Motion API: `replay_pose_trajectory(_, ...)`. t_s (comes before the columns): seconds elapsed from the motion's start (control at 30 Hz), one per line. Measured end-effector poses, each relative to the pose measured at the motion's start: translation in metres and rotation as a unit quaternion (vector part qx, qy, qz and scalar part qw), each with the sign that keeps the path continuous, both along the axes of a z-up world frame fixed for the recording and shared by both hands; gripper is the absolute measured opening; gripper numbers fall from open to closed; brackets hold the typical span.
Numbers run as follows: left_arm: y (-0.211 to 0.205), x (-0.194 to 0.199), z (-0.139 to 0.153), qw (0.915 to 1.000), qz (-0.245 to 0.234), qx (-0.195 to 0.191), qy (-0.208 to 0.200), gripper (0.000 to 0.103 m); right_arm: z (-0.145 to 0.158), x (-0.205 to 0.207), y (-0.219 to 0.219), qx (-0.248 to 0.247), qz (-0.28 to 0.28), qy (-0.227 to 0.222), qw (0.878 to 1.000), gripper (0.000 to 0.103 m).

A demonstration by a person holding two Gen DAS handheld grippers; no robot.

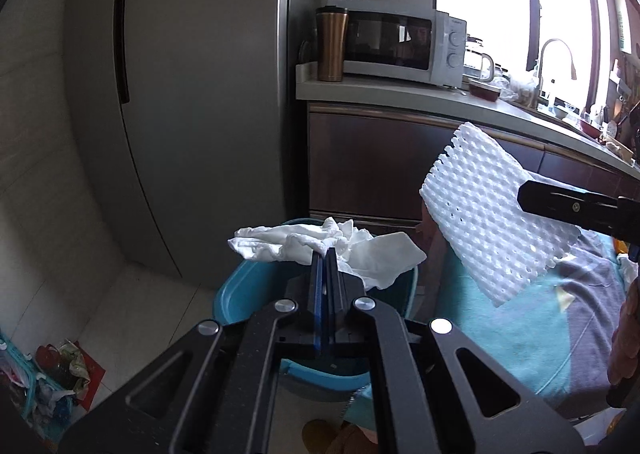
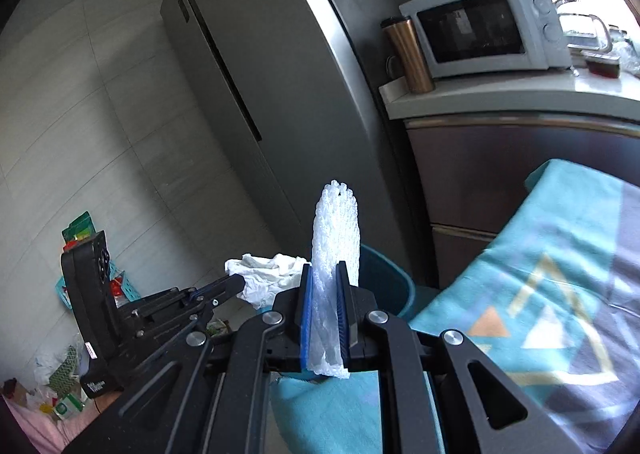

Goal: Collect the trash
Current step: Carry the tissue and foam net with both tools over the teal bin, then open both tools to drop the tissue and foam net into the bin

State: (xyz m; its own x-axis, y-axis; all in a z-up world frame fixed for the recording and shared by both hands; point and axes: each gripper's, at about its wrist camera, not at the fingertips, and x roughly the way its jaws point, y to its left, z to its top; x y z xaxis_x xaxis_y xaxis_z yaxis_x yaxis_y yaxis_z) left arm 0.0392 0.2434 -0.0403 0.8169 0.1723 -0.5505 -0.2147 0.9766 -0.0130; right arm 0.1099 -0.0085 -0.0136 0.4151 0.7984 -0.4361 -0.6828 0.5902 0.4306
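Observation:
My left gripper (image 1: 326, 254) is shut on a crumpled white tissue (image 1: 340, 250), which hangs over the rim of a teal bin (image 1: 236, 294) below it. From the right wrist view the same tissue (image 2: 268, 274) shows at the tip of the left gripper (image 2: 238, 282), left of my right gripper. My right gripper (image 2: 325, 270) is shut on a white foam net sleeve (image 2: 336, 230) that stands up between the pads. In the left wrist view that foam net (image 1: 488, 213) is held up to the right of the bin, with the right gripper's fingers (image 1: 560, 203) clamped on its edge.
A tall grey fridge (image 1: 192, 93) stands behind the teal bin (image 2: 384, 282). A counter (image 1: 400, 89) to the right carries a white microwave (image 1: 392, 41) and a copper tumbler (image 1: 331, 43). A teal patterned cloth (image 2: 540, 294) covers a surface on the right. Clutter and a small basket (image 2: 120, 286) sit on the floor at left.

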Motion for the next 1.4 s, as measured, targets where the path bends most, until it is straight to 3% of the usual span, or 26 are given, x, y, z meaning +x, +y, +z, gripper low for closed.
replay_pose_trajectory(0.33, 0.02, 0.035, -0.039, 0.9989, 0.015, 0.001, 0.045, 0.002, -0.031, 0.034, 0.059, -0.037, 0.019, 0.062, 0.997, 0.01)
replay_pose_trajectory(0.63, 0.027, 0.054, -0.067, 0.9967, 0.02, -0.016, 0.077, 0.005, -0.049, 0.049, 0.097, -0.095, 0.015, 0.089, 0.991, 0.012)
replay_pose_trajectory(0.87, 0.025, 0.054, -0.081, 0.9958, 0.024, -0.019, 0.086, 0.008, -0.052, 0.052, 0.1, -0.106, 0.008, 0.093, 0.99, 0.016)
replay_pose_trajectory(1.2, 0.014, 0.037, -0.061, 0.9985, 0.012, -0.021, 0.05, 0.018, -0.048, 0.041, 0.077, -0.094, 0.001, 0.071, 0.993, 0.02)
replay_pose_trajectory(1.3, 0.004, 0.029, -0.049, 0.9992, -0.002, -0.023, 0.032, 0.023, -0.035, 0.026, 0.062, -0.092, 0.008, 0.043, 0.995, 0.021)
replay_pose_trajectory(1.4, -0.008, 0.021, -0.036, 0.9992, -0.022, -0.031, 0.011, 0.032, -0.018, 0.008, 0.04, -0.083, 0.007, 0.009, 0.996, 0.028)
